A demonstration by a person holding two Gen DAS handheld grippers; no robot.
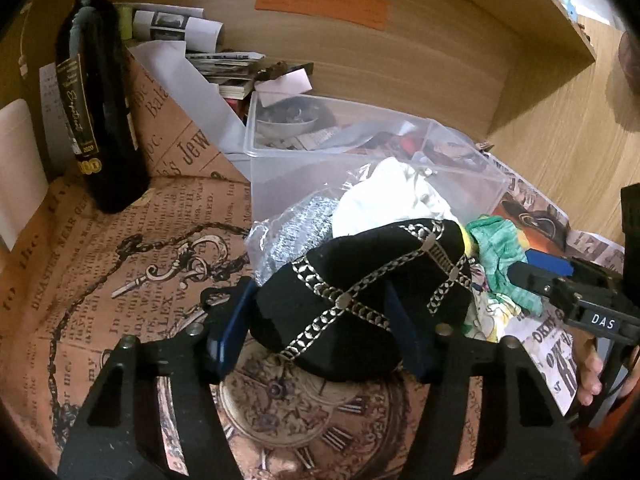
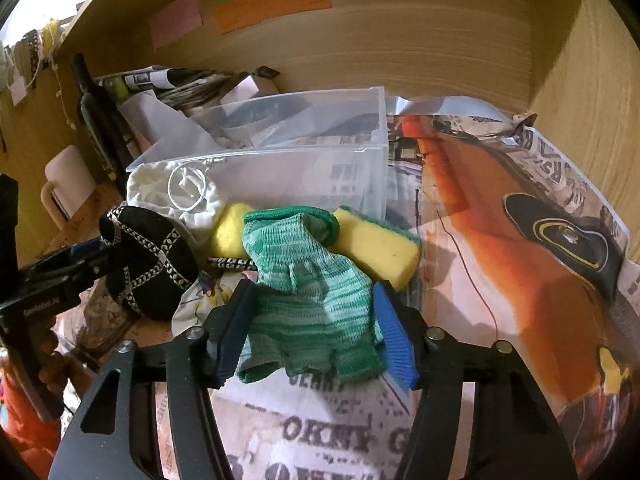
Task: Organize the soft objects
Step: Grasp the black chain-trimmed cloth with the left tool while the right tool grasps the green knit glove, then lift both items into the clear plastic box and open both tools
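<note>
My left gripper (image 1: 320, 320) is shut on a black pouch with silver chain trim (image 1: 360, 292), held just above the paper-covered desk; it also shows in the right wrist view (image 2: 148, 260). My right gripper (image 2: 312, 320) is shut on a green knit glove (image 2: 304, 292), which shows in the left wrist view (image 1: 504, 256) too. Behind the glove lie a yellow sponge (image 2: 376, 248), a second yellow piece (image 2: 230, 232) and a white cloth bag (image 2: 176, 196). A clear plastic box (image 2: 280, 152) stands behind them.
A dark wine bottle (image 1: 100, 120) stands at the back left. Papers and booklets (image 1: 216, 68) pile up behind the box. Printed newspaper sheets (image 2: 500, 240) cover the desk. Wooden walls (image 2: 400, 40) close the back and right. A silvery mesh bag (image 1: 296, 232) lies by the pouch.
</note>
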